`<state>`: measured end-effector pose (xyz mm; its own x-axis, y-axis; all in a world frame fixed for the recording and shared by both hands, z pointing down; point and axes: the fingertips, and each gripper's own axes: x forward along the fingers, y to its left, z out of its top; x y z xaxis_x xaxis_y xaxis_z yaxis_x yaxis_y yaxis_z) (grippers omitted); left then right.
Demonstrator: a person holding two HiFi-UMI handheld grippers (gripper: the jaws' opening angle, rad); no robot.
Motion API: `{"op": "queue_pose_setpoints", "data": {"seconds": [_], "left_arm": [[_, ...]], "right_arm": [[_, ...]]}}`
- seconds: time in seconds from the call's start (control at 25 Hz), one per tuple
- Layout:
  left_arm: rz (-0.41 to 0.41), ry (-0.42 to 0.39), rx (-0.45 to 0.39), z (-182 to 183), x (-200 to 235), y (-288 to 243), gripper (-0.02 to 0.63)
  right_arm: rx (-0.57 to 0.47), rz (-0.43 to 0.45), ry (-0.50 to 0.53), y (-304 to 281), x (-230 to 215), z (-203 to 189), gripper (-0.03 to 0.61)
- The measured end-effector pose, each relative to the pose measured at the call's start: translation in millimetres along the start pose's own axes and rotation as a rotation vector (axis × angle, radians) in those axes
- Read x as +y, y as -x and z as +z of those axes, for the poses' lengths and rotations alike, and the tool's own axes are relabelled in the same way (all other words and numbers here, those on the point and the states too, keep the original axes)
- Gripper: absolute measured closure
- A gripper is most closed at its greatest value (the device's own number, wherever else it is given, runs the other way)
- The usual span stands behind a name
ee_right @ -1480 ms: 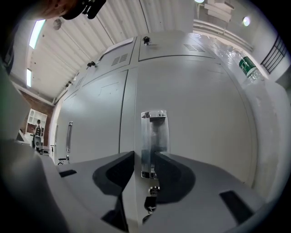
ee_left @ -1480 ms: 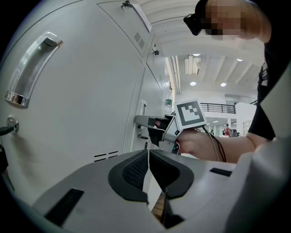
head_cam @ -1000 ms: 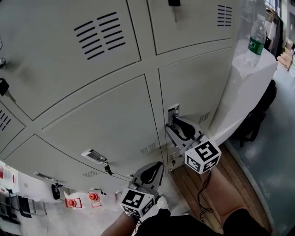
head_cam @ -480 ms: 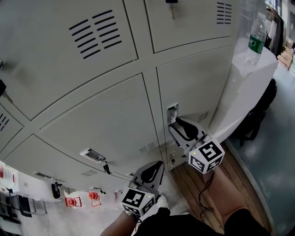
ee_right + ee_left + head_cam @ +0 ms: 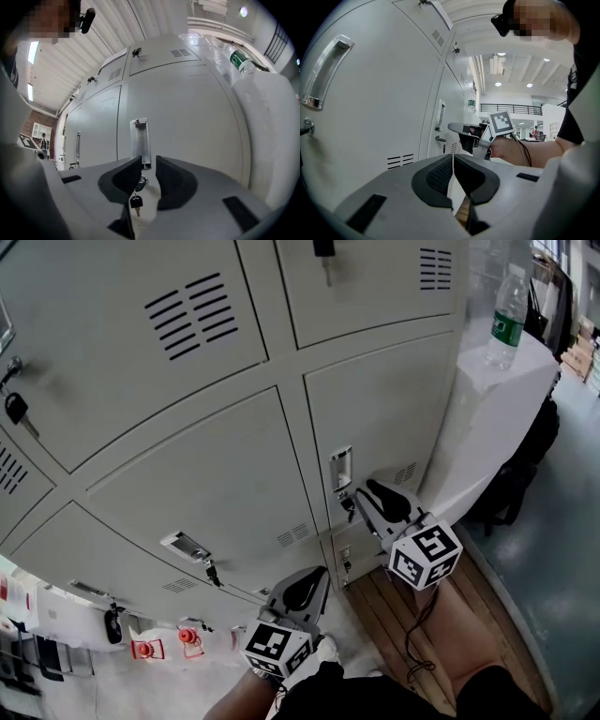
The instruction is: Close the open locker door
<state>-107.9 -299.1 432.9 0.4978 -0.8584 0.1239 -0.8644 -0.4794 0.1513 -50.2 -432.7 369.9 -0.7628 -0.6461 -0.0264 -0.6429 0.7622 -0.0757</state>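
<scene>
Right gripper view: right tool [image 5: 148, 161] unclenched, jaws just been closing, key [image 5: 136, 202] hanging in their gap, untouched, under recessed handle [image 5: 140, 140] | head view: locker door [image 5: 384, 418] looks flush with neighbours | left tool [image 5: 453, 157] clenched, empty, lower down | bottle [image 5: 506, 320] on worktop [image 5: 511, 381], right.

The door lock [image 5: 142, 180] shows only partly, and the uppermost key [image 5: 323, 249] is cropped at the top edge.

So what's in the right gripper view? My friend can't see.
The right claw, jaws slightly apart and just been closing, points at a grey locker door. A small key hangs in the gap between them, below a metal handle.
</scene>
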Motion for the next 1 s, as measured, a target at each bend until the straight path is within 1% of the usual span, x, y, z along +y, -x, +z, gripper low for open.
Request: {"op": "queue_pose_setpoints", "data": {"seconds": [0.04,0.08,0.12,0.32,0.52,0.84,1.0], "left_arm": [[0.005,-0.006,-0.014,2,-2,1,0.591],[0.009,-0.009,-0.025,4,-4,2,0.591],[0.011,-0.01,-0.032,5,-8,4,0.591],[0.011,-0.012,-0.042,5,-33,14,0.591],[0.018,-0.003,-0.045,-1,-66,28,0.591],[0.037,-0.001,-0.059,-15,-128,63,0.591],[0.053,0.011,-0.057,-26,-150,82,0.591]], "right_arm": [[0.007,-0.007,-0.005,5,0,-1,0.456],[0.015,-0.011,-0.01,9,-1,-2,0.517],[0.023,-0.012,-0.015,15,0,-3,0.525],[0.053,-0.009,-0.01,48,8,-6,0.525],[0.064,0.016,0.005,92,28,-5,0.525],[0.089,0.075,0.069,170,81,-15,0.525],[0.1,0.108,0.09,198,111,-21,0.525]]}}
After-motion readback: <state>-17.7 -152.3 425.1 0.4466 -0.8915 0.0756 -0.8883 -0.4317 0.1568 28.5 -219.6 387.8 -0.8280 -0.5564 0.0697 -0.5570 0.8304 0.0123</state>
